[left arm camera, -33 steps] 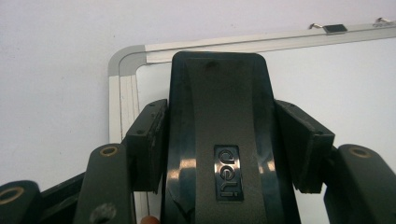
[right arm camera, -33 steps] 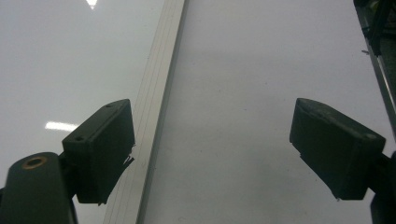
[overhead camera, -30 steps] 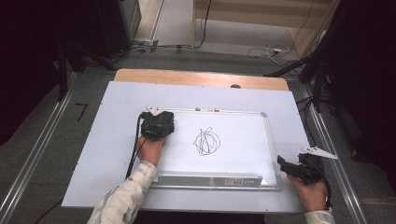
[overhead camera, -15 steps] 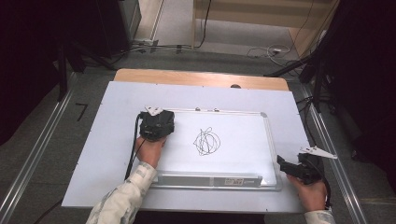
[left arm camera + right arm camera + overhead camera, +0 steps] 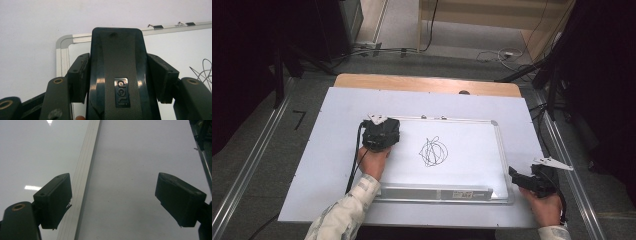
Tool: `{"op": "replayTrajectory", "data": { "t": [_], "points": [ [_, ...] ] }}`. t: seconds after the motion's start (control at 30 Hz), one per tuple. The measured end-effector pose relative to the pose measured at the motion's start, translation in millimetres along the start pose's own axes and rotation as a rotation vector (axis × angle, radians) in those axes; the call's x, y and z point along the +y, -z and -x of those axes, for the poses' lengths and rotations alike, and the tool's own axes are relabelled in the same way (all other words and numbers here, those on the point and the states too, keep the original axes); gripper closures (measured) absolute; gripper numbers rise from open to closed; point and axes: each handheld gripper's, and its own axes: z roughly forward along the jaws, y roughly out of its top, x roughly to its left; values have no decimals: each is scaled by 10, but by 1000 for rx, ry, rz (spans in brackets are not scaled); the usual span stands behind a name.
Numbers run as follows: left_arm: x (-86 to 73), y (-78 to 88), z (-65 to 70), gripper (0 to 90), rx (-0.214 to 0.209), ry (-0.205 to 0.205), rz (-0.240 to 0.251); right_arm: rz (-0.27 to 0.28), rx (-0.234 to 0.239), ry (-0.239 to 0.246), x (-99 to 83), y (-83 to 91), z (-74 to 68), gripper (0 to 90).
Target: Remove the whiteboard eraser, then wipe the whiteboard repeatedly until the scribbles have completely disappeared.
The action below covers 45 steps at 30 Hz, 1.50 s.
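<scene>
A wooden surface carries a big white sheet covering nearly all of it, and flat on that sheet lies a silver-framed whiteboard bearing a black scribble.

A black eraser stands gripped over the whiteboard's upper-left corner.

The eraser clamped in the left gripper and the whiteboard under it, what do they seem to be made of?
Eraser: looks like glossy black moulded plastic; light glints off it and a logo badge is set into its back. The left gripper clamps its sides.
Whiteboard: smooth, shiny white surface that mirrors the lamps, probably coated; its frame looks like brushed aluminium, pale grey with rounded corners.
</scene>
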Motion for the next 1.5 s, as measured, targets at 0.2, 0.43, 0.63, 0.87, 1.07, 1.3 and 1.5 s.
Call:
{"op": "replayTrajectory", "data": {
  "t": [0.2,0.43,0.63,0.87,1.07,1.3,1.5],
  "points": [
    [2,7,20,399,-6,1,0,0,-1,1,-1,0,2,127],
    [9,11,83,399,-20,0,3,0,3,3,10,-9,-14,127],
    [13,11,187,399,-36,-10,-1,1,5,2,14,-10,-15,127],
    [-5,-8,286,399,-53,-20,-9,3,8,1,21,-12,-14,127],
    [-29,-60,434,399,-71,-34,-25,2,8,2,21,-10,-15,127],
    [-32,-120,543,399,-72,-54,-39,2,8,3,20,-12,-14,127],
    [-43,-189,675,399,-63,-66,-51,2,10,4,20,-13,-15,127]
  ]
}}
